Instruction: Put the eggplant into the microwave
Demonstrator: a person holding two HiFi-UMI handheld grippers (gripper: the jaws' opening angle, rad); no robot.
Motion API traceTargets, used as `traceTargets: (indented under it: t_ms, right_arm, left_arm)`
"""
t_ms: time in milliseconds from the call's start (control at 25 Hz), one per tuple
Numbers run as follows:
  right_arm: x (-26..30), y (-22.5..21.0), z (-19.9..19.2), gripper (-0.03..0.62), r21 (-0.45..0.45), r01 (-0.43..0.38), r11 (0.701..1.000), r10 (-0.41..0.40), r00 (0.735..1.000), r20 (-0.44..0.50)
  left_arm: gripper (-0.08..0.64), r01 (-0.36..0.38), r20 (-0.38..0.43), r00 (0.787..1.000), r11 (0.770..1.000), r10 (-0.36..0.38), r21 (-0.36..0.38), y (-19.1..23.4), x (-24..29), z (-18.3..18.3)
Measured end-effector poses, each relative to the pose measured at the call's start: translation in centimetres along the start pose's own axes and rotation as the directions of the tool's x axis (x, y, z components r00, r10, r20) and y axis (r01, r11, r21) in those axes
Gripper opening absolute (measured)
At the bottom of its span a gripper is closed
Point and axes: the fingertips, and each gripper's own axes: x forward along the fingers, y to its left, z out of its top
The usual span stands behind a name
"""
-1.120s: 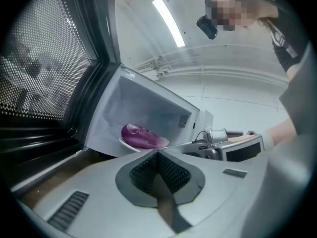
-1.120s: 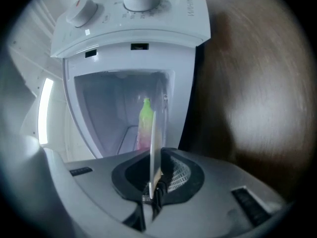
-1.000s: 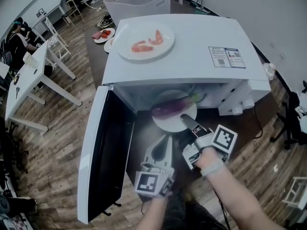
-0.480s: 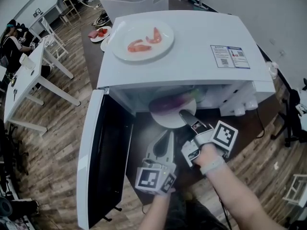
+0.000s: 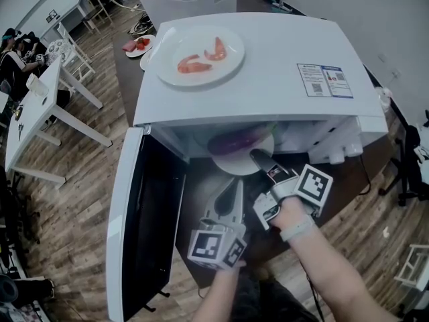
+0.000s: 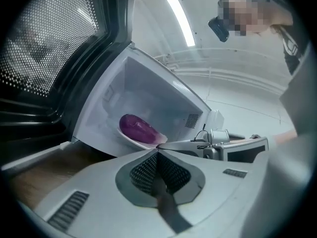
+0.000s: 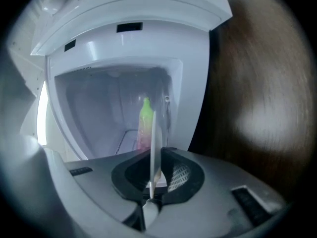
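One view, right gripper's, shows right tongs (image 7: 154,155) pinching the plate (image 7: 152,128); left tongs (image 6: 157,151) clenched.

A glossy purple eggplant (image 5: 236,141), green cap to the right, lies on its side on a white plate (image 5: 236,165) at the mouth of a white microwave (image 5: 275,72), partly inside the cavity. The door (image 5: 137,227) stands wide open at left.

An open lab or office workroom is indicated. A microwave (image 5: 268,66) is set on a dark table (image 5: 129,69) at frame centre. White desks (image 5: 30,123) and chairs (image 5: 75,54) with seated persons (image 5: 15,49) are seen at upper left. A plastic bin (image 5: 191,2) is seen at top and wood-pattern flooring (image 5: 74,200) at left.
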Motion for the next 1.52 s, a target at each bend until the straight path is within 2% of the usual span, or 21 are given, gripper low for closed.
traceTargets:
  t_ms: [120,280,520,720,840,1000,1240,1520]
  right_arm:
    - [0.2,0.1,0.2,0.026,-0.026,-0.007,1.000,0.007,1.000,-0.007]
    - [0.3,0.5,0.4,0.040,-0.105,-0.026,0.994,0.023,0.999,-0.033]
    - [0.0,1.8,-0.3,0.131,-0.187,-0.097,0.977,0.077,0.991,-0.112]
    - [-0.7,1.7,-0.6,0.133,-0.243,-0.108,0.964,0.072,0.986,-0.153]
    - [-0.7,1.4,-0.3,0.080,-0.235,-0.085,0.968,0.052,0.988,-0.143]
    - [-0.2,1.0,-0.1,0.065,-0.177,-0.075,0.981,0.054,0.992,-0.117]
    - [0.8,1.0,-0.5,0.063,-0.173,-0.077,0.982,0.054,0.989,-0.137]
    - [0.9,1.4,-0.7,0.083,-0.182,-0.114,0.977,0.084,0.982,-0.168]
  left_arm:
    - [0.012,-0.001,-0.003,1.000,1.000,0.001,-0.003,0.0,0.3,0.0]
    - [0.012,-0.003,-0.006,1.000,1.000,0.003,-0.010,0.1,0.6,0.0]
    - [0.012,-0.014,0.000,1.000,0.999,0.014,-0.034,0.5,0.9,0.2]
    - [0.012,-0.015,0.000,1.000,0.999,0.015,-0.044,0.6,1.2,0.2]
    - [0.012,-0.020,0.007,1.000,0.999,0.020,-0.046,0.6,1.3,0.4]
    - [0.012,-0.011,0.001,1.000,0.999,0.011,-0.043,0.4,1.7,0.5]
    - [0.012,0.029,-0.042,0.999,0.999,-0.030,-0.025,-0.6,2.6,-0.6]
    - [0.012,0.021,-0.046,0.999,0.999,-0.022,-0.035,-0.2,2.8,-0.6]
